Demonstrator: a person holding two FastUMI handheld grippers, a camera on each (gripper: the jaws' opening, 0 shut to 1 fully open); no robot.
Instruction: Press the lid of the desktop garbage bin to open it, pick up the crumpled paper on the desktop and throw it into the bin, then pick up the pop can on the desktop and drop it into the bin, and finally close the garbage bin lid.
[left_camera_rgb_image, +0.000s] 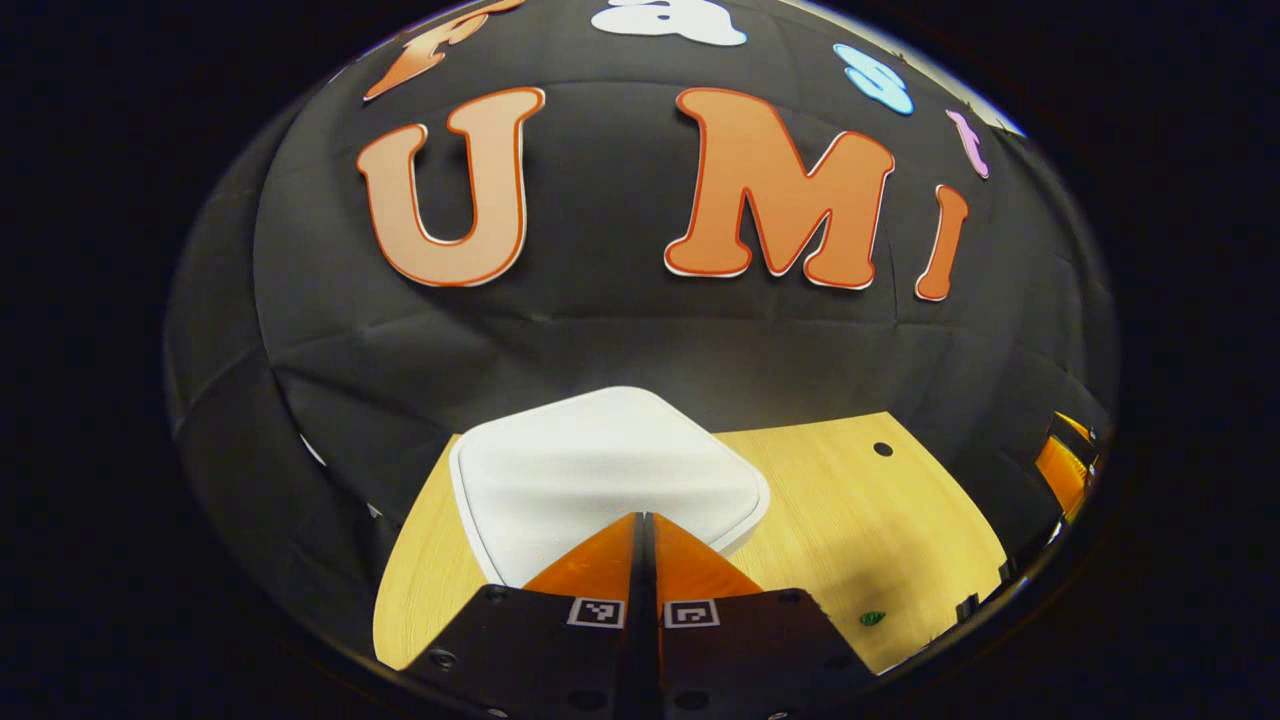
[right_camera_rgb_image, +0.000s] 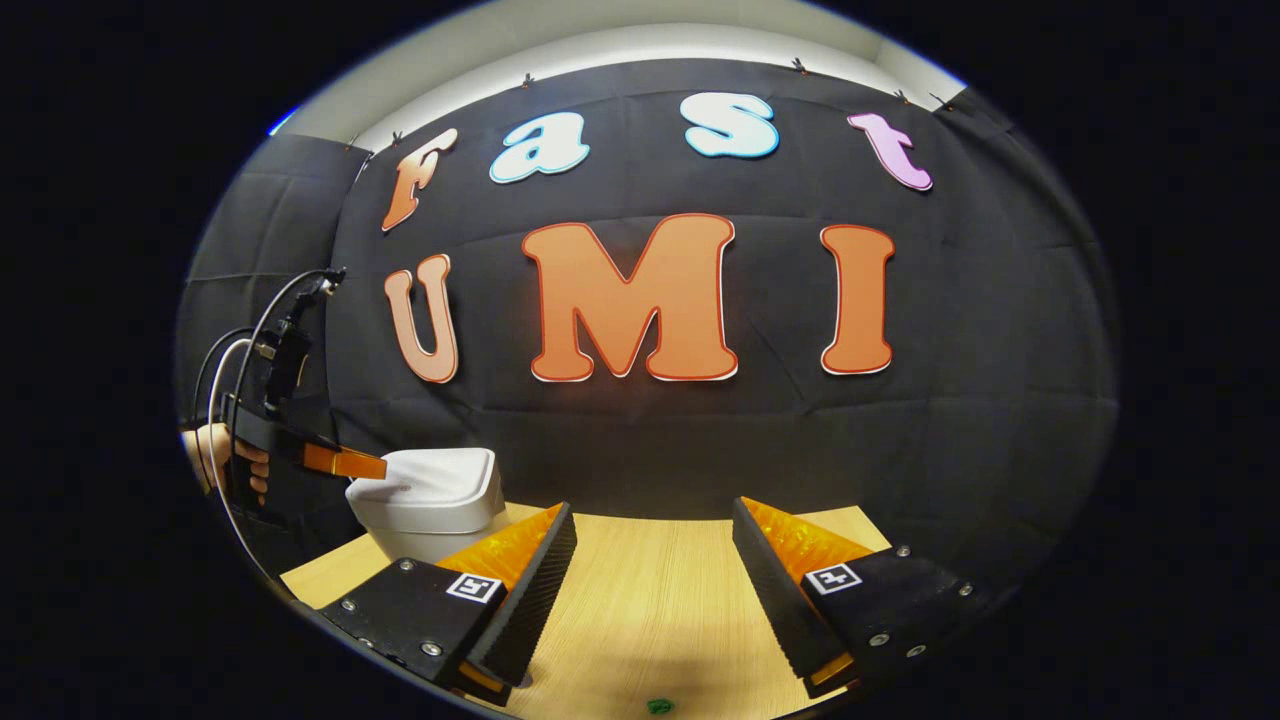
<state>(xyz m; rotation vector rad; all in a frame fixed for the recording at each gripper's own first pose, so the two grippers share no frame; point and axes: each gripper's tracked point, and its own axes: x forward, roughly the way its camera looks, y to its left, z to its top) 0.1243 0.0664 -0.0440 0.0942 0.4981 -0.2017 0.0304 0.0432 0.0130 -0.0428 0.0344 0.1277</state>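
White bin (left_camera_rgb_image: 600, 470), lid down, sits right under the left gripper (left_camera_rgb_image: 645, 520), whose fingers are pressed together. Right gripper (right_camera_rgb_image: 650, 560) hangs spread wide, well off to the bin's side.

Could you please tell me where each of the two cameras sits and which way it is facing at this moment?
Left gripper view: rides on the left gripper, just above the garbage bin's closed lid, facing the booth wall; its own fingers show shut together.
Right gripper view: rides on the right gripper, low over the wooden desktop, facing the wall; its own fingers show open, with a hand holding the left gripper at the left.
Shared: the bin, desktop and left gripper.
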